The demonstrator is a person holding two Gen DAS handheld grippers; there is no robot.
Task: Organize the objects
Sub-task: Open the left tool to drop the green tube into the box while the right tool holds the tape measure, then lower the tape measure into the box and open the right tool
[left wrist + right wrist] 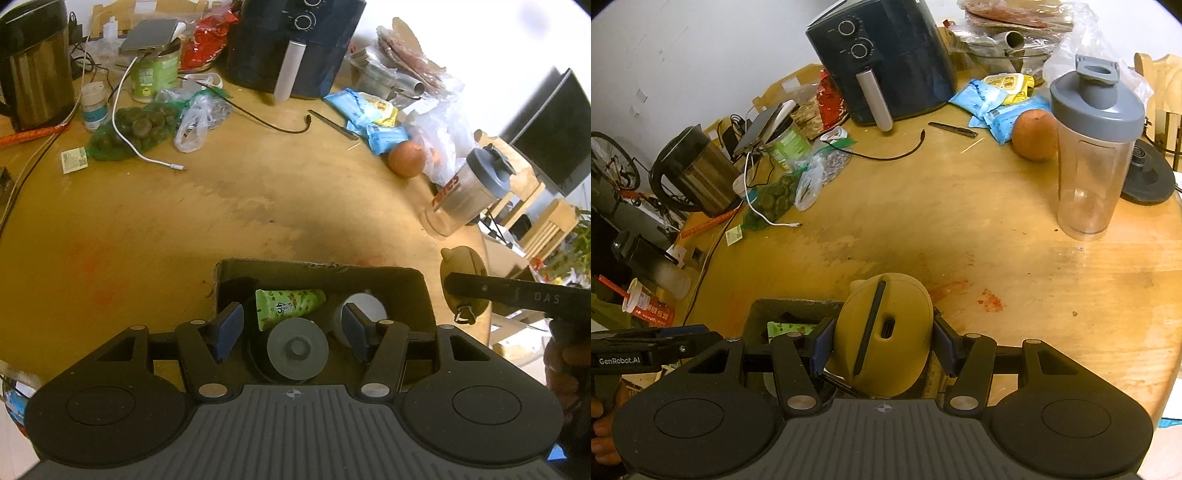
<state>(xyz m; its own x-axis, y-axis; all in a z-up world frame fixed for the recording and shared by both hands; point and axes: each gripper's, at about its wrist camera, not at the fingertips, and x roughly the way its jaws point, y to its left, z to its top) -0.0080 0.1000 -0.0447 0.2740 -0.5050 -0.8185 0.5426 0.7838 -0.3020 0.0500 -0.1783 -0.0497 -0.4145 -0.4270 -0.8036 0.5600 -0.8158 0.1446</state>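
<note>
We've got the right tool [881,345] clamped on the yellow case [882,332] w/ sides pinched over the box [406,291], likely light, stiff, slick; left tool [291,330] open, empty.

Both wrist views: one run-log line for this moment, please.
left tongs: open over cardboard box | right tongs: shut on yellow case | case: not boxed
</note>
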